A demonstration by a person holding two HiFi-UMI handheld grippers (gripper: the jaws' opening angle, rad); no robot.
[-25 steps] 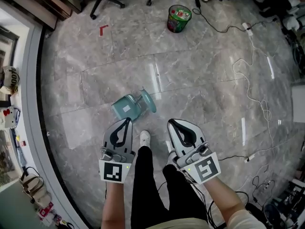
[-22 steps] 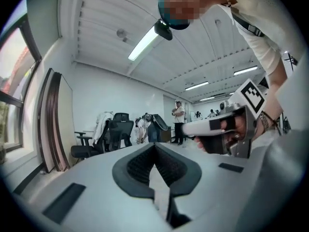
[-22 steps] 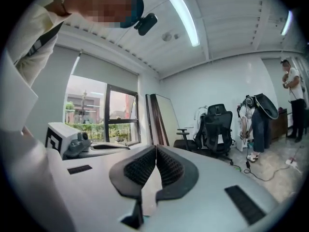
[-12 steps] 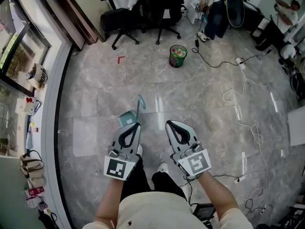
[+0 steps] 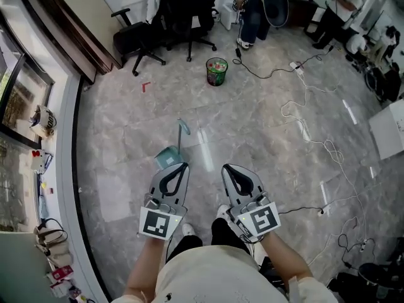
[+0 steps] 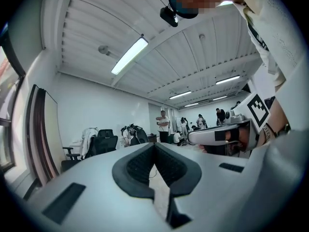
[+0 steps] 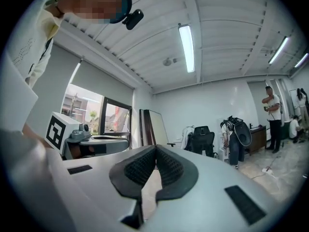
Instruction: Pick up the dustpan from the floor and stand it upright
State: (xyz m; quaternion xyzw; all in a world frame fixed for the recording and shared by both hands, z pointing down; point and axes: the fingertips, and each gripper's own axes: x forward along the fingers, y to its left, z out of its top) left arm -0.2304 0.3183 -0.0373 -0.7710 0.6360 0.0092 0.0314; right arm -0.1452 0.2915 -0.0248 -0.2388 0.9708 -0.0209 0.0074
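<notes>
The teal dustpan [image 5: 168, 157] rests on the grey marble floor, its thin handle [image 5: 182, 130] running up the head view away from me; it looks to stand on its own, touched by nothing. My left gripper [image 5: 178, 165] hovers high over the pan's near edge, shut and empty. My right gripper [image 5: 227, 168] is level with it to the right, also shut and empty. In the left gripper view the jaws [image 6: 154, 147] meet with nothing between them, and the right gripper [image 6: 218, 136] shows beside them. The right gripper view shows the same closed jaws [image 7: 155, 149].
A green waste bin [image 5: 216, 71] stands further out on the floor, with black office chairs [image 5: 189, 11] behind it. White and black cables [image 5: 315, 137] trail across the right side. A red tape mark [image 5: 146, 85] lies far left; a window wall [image 5: 38, 106] runs along the left.
The person has stood up: both grippers rose together, staying shut, and the floor and dustpan now look farther below and smaller. The dustpan's handle shows longer than before.
</notes>
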